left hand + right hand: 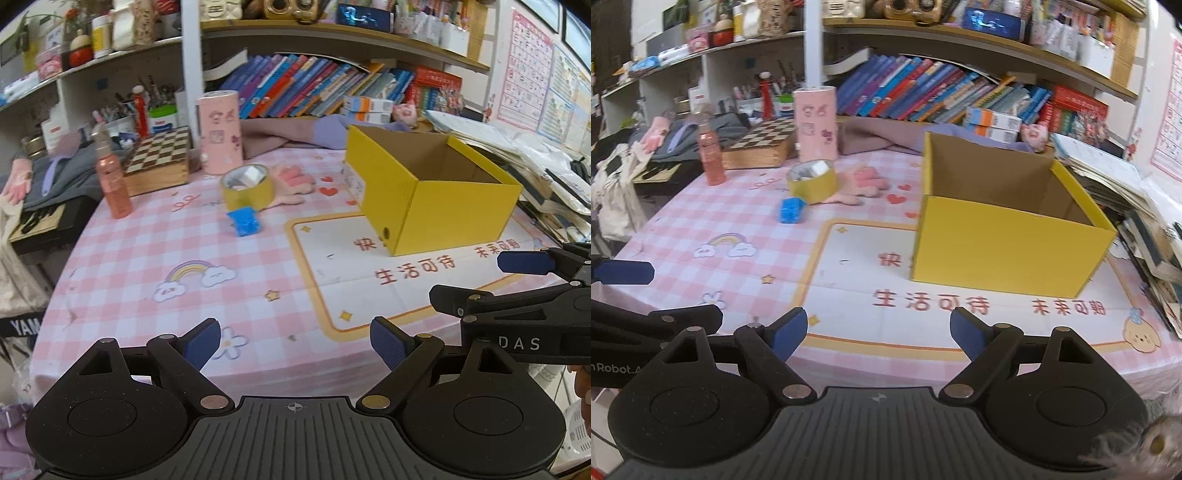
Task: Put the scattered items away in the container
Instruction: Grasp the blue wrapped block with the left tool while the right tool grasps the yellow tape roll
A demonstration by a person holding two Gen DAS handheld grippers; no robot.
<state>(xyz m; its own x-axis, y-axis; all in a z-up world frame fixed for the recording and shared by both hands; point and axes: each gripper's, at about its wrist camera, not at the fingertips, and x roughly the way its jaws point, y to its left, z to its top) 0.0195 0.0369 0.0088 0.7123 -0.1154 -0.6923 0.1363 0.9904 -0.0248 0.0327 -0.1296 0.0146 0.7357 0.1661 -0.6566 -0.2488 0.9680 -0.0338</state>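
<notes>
An open yellow cardboard box [436,206] [1008,247] stands on the pink checked tablecloth; what shows of its inside is bare. Left of it lie a gold tape roll [246,186] [812,181], a small blue packet [244,220] [791,210] and a pink glove [295,184] [864,181]. My left gripper [295,343] hovers open over the table's near edge with nothing between its fingers. My right gripper [879,328] is open too and holds nothing, just right of the left one and in front of the box.
A pink bottle [112,184], a chessboard box [159,158] and a pink cylinder [219,133] stand at the back left. Books and cloth line the back under the shelves. Stacked papers [1145,221] crowd the right edge beside the box.
</notes>
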